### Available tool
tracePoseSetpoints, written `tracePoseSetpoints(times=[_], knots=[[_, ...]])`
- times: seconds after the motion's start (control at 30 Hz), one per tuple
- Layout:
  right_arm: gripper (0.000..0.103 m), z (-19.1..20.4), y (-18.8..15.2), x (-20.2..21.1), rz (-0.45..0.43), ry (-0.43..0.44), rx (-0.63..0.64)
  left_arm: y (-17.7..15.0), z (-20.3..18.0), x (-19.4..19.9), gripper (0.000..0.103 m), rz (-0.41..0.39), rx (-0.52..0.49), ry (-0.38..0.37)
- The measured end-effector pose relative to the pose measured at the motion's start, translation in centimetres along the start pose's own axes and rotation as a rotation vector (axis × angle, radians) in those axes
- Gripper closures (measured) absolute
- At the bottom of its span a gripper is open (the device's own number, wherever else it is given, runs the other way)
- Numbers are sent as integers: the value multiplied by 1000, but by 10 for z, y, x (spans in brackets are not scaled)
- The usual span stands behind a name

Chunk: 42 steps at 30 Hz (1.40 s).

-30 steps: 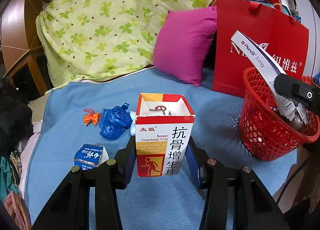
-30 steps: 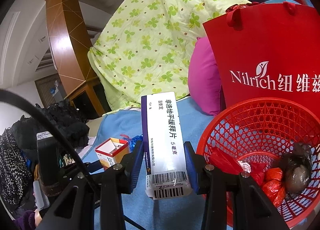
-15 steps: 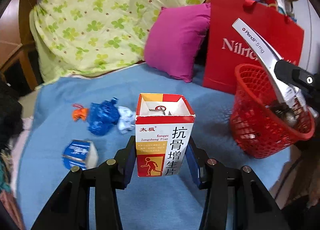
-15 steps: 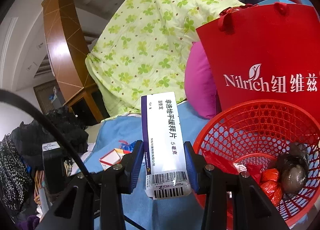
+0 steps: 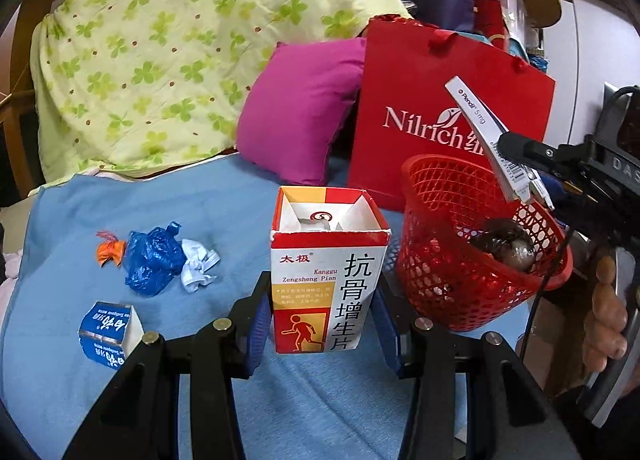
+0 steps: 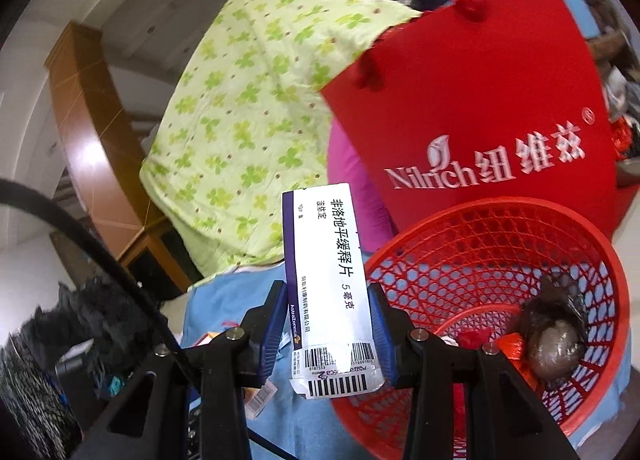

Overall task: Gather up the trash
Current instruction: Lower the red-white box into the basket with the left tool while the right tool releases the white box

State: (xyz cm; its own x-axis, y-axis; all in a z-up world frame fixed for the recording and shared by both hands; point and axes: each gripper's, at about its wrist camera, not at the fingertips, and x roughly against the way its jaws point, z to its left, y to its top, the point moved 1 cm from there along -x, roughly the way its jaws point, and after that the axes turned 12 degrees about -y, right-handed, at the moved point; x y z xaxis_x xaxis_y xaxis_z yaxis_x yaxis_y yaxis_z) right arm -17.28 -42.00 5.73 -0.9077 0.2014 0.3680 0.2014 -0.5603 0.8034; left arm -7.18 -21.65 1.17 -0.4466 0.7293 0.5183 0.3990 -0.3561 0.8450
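Red mesh plastic forms the one basket [image 5: 472,280], standing on a blue sheet [image 5: 200,212] at about 3 o'clock of the left wrist view. Two medicine boxes are held, one per claw. The left claw [image 5: 324,320] is partly closed on an open-topped white, red and yellow box [image 5: 326,280] — upright, pads pressed to its two sides, white folded paper showing inside. The right claw [image 6: 328,336] is likewise closed on a long white box with a purple edge [image 6: 324,280], barcodes at its near end; it stands tilted over the basket's near rim, at 2 o'clock in the left view.

Inside the basket lie one dark wrapped lump [image 6: 554,344] and some red and orange scraps [image 6: 508,344].

Four loose pieces lie on the sheet between 8 and 9 o'clock in the left view: one crumpled blue plastic bag [image 5: 154,260], one orange scrap [image 5: 108,254] just beside it, one white paper wad [image 5: 198,266] touching the bag, and one small blue carton [image 5: 108,334] nearer the camera.

Behind stand one red paper bag [image 5: 440,108], one magenta pillow [image 5: 304,112] and one green clover quilt [image 5: 180,52] — a person's hand [image 5: 608,312] shows at 4 o'clock.
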Motion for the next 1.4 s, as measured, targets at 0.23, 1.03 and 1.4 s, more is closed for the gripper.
tracePoseSetpoints(times=[0.23,1.03,1.4], knots=[[60,-29,7,-2,7,-27,-122,-2,-7,3,54,-28,-24,-34],[60,-94,18,26,-91,-118,-256,63,-89,-4,54,2,1,-310],[60,-120,22,36,-101,-75,-345,99,-115,-28,54,17,29,-360]])
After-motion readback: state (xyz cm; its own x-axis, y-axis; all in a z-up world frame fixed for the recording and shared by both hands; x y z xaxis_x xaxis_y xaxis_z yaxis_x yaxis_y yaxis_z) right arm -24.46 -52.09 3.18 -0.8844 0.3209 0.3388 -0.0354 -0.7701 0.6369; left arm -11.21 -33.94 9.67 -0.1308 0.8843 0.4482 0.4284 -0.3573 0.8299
